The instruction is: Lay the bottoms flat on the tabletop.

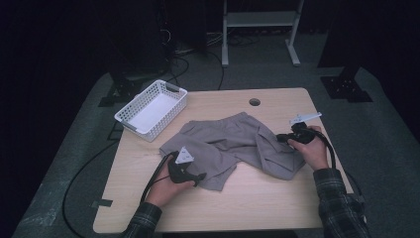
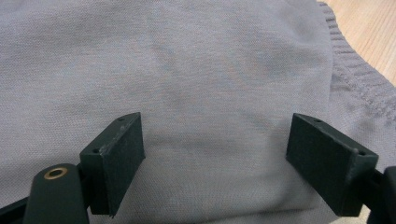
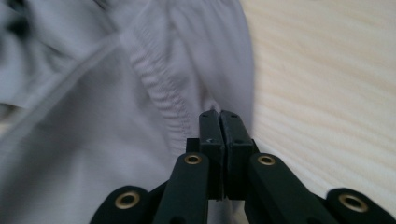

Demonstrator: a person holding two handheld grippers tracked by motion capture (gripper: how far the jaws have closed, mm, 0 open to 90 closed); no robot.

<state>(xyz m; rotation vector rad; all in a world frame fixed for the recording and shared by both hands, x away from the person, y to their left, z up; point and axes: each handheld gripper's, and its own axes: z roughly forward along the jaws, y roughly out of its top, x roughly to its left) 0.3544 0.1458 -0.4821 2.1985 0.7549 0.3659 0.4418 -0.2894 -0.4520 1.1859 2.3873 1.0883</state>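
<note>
Two grippers were set on grey shorts point(image 1: 233, 146) mid-worktop: the right gripper point(image 3: 219, 116) was clamped on their edge, the left gripper point(image 2: 215, 154) spread wide above; that thin pinch could be lost if tugged.

This looks like a lab or recording studio rather than a home. A single pale wooden tabletop point(image 1: 277, 193) with a round cable hole point(image 1: 254, 102) at twelve o'clock stands on grey carpet point(image 1: 386, 144), lit from above while all around is dark. Black cables point(image 1: 84, 168) trail over the floor at nine o'clock, black stand bases point(image 1: 345, 87) sit at two and ten o'clock, and a white metal frame point(image 1: 260, 29) rises at twelve o'clock.
</note>
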